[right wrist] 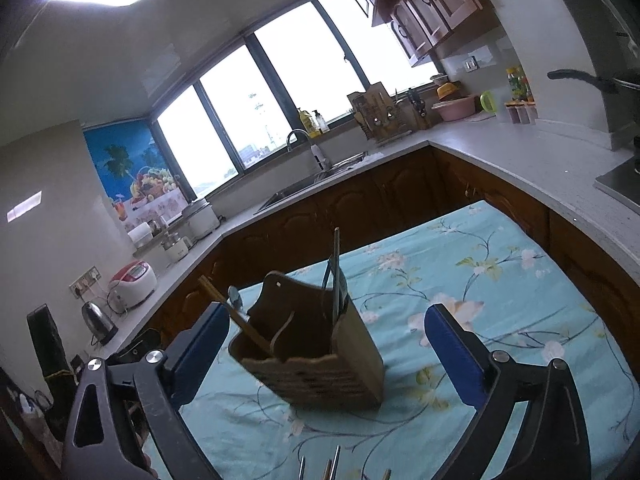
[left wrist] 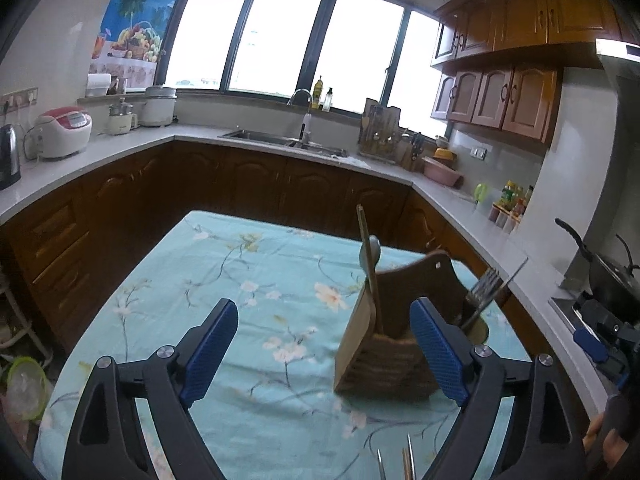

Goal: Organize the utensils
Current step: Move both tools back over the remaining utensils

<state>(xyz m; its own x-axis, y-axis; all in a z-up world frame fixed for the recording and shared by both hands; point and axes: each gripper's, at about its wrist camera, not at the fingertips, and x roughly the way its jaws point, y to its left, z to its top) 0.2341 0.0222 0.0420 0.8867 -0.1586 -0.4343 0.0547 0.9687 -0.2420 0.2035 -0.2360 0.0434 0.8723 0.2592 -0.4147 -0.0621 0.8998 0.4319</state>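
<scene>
Utensils w/ long handles stand in a wooden holder (left wrist: pixel 384 344) on the table's floral cloth (left wrist: pixel 248 280): spoon (left wrist: pixel 370 254) & chopsticks (left wrist: pixel 366 248) in one compartment, forks (left wrist: pixel 486 282) in the other. More utensil tips (right wrist: pixel 332 464) poke up at the near table edge, type unclear. Left gripper (left wrist: pixel 324 348) is spread wide, empty, above the cloth, its right finger in front of the holder. Right gripper (right wrist: pixel 332 360) also wide, empty, holder betw. its fingers, not touching.

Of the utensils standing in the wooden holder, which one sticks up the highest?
The chopsticks in the holder. Their tips rise above the spoon beside them and the forks in the other compartment.
</scene>
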